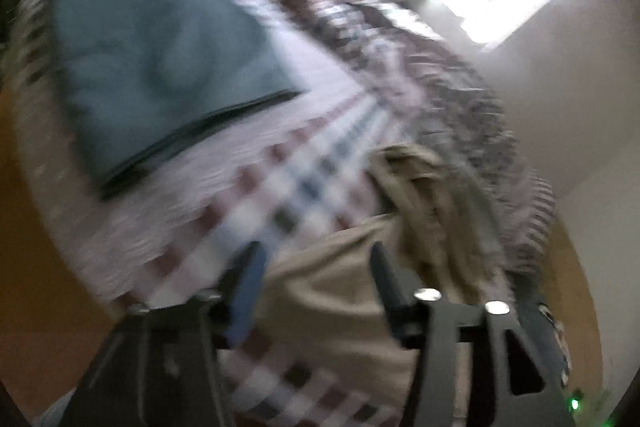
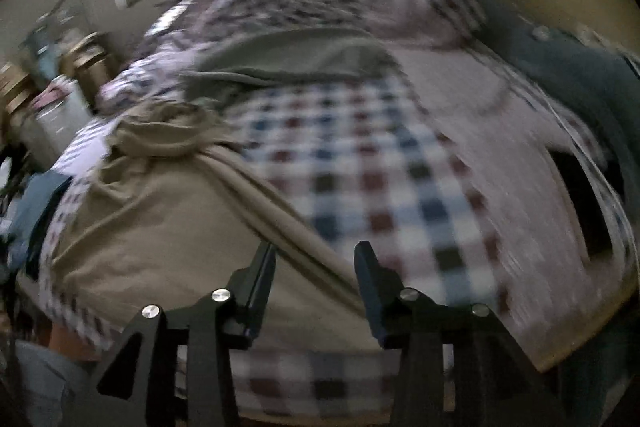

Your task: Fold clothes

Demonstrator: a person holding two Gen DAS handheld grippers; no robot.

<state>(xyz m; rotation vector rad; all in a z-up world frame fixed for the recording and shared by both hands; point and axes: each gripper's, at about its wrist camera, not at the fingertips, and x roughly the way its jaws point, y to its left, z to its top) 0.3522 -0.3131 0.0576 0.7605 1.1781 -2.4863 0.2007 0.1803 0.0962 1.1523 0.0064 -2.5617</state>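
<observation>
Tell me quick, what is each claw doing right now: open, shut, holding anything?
Left claw: open, empty, above the beige garment on the checked bedspread.
Right claw: open, empty, over the same beige garment.

Open bed: the checked red, blue and white bedspread [image 2: 360, 163] lies bare through the centre and lower right of the right wrist view, free for a claw to pass.
Left block: a crumpled beige cloth garment [image 2: 168, 203] fills the lower left, one fold running between the spread fingers of the right claw [image 2: 316, 267].
Far block: a folded olive-green garment [image 2: 296, 55] spans upper centre.
Right edge: a dark grey-blue folded fabric [image 2: 580, 79] crowds the upper right.
Left claw [image 1: 316, 267]: beige cloth directly ahead; a flat teal-grey folded cloth [image 1: 160, 67] fills the upper left.
</observation>
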